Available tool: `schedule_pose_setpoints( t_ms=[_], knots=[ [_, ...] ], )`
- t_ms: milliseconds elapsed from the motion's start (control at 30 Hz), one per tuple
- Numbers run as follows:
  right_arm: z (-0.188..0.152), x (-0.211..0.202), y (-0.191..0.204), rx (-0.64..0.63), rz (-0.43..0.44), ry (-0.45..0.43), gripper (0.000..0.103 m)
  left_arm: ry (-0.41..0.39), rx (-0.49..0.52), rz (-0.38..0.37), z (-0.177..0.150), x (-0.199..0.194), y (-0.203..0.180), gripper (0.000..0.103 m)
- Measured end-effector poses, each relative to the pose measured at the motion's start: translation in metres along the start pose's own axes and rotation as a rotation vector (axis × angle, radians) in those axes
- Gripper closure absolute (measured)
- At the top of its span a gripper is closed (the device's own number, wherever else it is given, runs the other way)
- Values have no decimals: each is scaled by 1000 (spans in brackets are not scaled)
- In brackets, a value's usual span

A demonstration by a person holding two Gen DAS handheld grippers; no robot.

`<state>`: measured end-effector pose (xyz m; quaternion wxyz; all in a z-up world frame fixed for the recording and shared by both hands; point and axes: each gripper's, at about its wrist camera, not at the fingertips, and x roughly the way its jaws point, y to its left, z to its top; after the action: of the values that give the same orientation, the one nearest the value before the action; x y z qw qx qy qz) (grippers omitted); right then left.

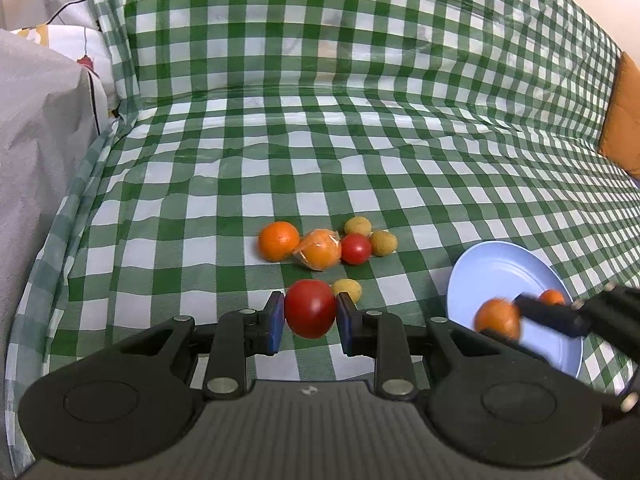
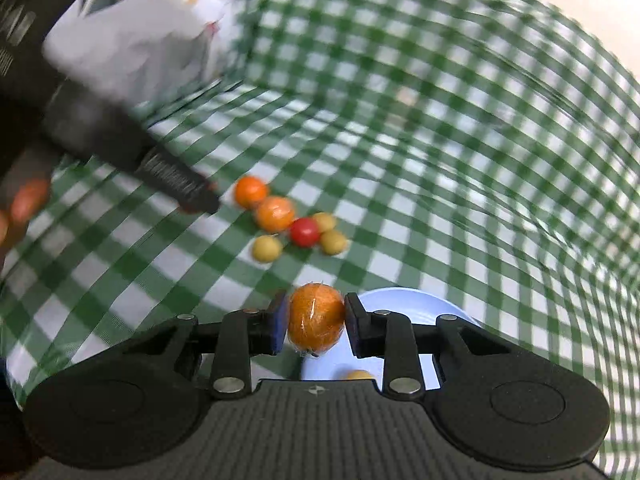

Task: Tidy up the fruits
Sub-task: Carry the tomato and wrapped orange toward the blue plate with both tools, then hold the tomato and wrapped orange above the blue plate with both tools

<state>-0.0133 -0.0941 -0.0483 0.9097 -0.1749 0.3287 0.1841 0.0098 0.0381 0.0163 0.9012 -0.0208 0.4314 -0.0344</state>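
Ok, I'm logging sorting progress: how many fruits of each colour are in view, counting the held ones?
Orange fruits: 4
Red fruits: 2
Yellow fruits: 3
Total: 9

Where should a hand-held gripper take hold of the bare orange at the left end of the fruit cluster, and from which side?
Grip the bare orange across its widest middle, coming from above and its open left side. It is round, so any diameter works, but the wrapped orange touches its right side, leaving little finger room there.
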Motion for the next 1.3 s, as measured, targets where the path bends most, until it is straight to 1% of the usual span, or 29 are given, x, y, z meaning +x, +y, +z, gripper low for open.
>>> schedule_pose_setpoints(
  t_ms=[267,533,700,833,967,1100,1300],
  knots=[
    [-5,-14,-48,177,-43,-29,72,-4,34,-8,-1,4,-11,73],
    [-19,-20,-87,304,-97,-30,72,-15,51,-26,1,8,-16,73],
    [-28,-23,-110,398,-144,-31,72,-46,73,-64,2,7,-25,73],
    [-34,-24,-125,481,-163,-22,72,-75,111,-106,2,6,-39,73],
    [-39,-24,-131,504,-178,-10,72,-104,162,-156,-3,3,-58,73],
    [-42,-21,-132,515,-180,9,72,-126,188,-203,-6,4,-75,73],
    [-47,-11,-132,506,-167,80,72,-143,256,-245,-13,6,-105,73]
  ],
)
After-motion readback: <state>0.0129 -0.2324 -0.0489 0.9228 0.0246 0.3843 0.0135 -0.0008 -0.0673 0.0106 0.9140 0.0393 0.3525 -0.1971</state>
